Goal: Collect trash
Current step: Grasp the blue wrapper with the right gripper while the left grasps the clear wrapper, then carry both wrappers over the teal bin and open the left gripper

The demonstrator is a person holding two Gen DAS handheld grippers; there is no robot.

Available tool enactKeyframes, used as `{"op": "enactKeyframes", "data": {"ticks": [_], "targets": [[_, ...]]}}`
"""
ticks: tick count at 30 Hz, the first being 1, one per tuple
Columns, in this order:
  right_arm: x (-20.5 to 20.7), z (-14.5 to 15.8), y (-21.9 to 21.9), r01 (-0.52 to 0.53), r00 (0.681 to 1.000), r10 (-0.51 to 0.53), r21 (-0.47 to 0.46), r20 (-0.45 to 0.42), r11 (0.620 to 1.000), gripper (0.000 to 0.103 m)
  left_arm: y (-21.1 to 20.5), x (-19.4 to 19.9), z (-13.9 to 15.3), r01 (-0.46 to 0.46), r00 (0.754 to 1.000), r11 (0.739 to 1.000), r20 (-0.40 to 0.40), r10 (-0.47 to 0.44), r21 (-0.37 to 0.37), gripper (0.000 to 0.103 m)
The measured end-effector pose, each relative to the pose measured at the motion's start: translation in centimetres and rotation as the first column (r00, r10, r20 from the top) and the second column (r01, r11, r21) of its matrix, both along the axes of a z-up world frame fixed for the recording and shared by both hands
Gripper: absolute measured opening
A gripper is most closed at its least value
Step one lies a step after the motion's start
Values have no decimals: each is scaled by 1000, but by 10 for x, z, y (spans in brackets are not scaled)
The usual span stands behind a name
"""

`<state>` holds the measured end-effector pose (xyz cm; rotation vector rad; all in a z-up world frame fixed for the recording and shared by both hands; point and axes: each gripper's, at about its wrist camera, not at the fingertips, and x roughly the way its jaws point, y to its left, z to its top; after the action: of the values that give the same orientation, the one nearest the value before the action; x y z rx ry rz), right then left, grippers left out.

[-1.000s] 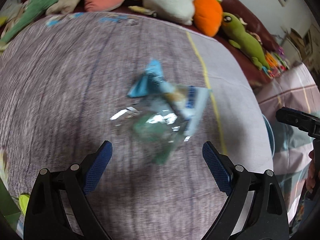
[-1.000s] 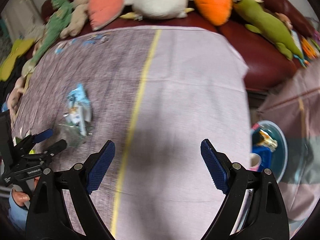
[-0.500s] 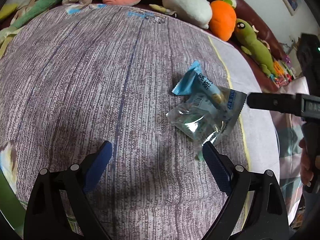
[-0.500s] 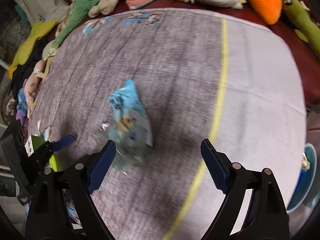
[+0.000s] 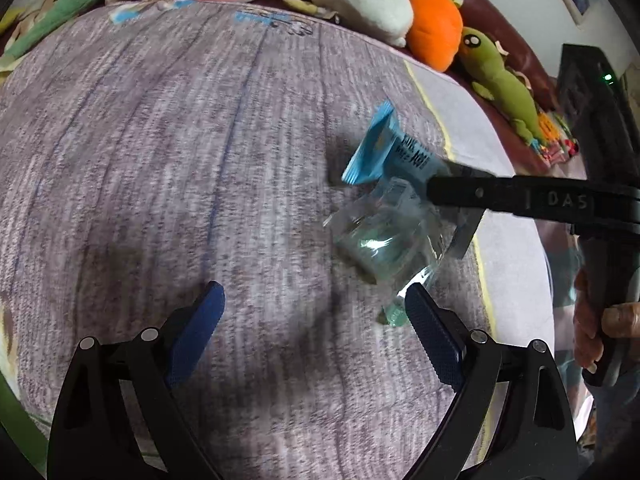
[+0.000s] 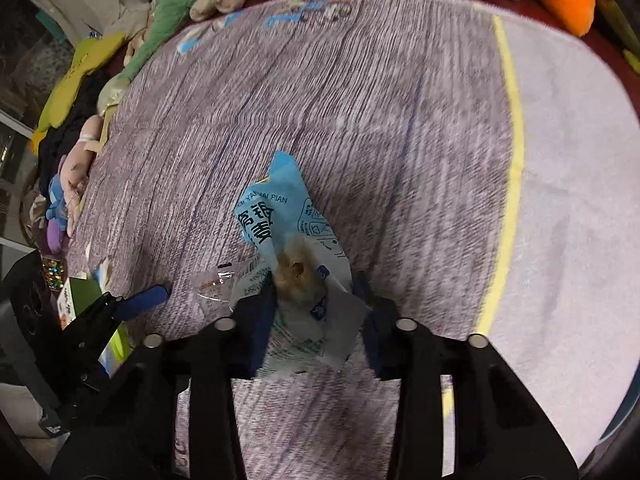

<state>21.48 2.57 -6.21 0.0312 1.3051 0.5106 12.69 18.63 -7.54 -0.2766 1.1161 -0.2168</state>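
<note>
A crumpled light-blue snack wrapper (image 6: 280,216) with a clear plastic part (image 5: 384,236) lies on the grey-purple bed cover (image 5: 160,160). My right gripper (image 6: 316,304) comes down over its near end. Its jaws are closing, the wrapper fills the gap between them, and both pads touch its sides. In the left wrist view one black finger of the right gripper (image 5: 440,192) lies across the wrapper. My left gripper (image 5: 314,296) stands open just left of the wrapper, with nothing between its blue pads; its right pad (image 5: 428,328) sits next to the clear corner.
Plush toys line the far edge: an orange carrot (image 5: 436,32), a green dinosaur (image 5: 504,88) and a white one (image 5: 360,4). A yellow stripe (image 6: 512,160) runs down the cover. A person's hand (image 5: 592,340) holds the right gripper's handle. A green box (image 6: 84,296) lies at the left edge.
The right gripper swung left over the cover, came down on the wrapper, and its jaws narrowed from wide open onto it. The left gripper stayed open with little movement.
</note>
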Motion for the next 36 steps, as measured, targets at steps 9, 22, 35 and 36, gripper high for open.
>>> {"op": "enactKeyframes", "data": {"ticks": [9, 22, 35, 36], "targets": [[-2, 22, -48, 99, 993, -98, -2, 68, 995, 33, -34, 19, -4, 10, 1000, 999, -24, -11, -38, 92], [-15, 32, -111, 176, 978, -173, -19, 116, 984, 33, -71, 40, -8, -109, 993, 994, -50, 110, 29, 91], [-48, 34, -192, 292, 947, -298, 64, 122, 954, 33, -116, 32, 18, -83, 996, 981, 25, 80, 176, 52], [-50, 34, -197, 302, 943, -309, 70, 122, 951, 33, -121, 32, 20, -72, 997, 982, 27, 68, 176, 52]]}}
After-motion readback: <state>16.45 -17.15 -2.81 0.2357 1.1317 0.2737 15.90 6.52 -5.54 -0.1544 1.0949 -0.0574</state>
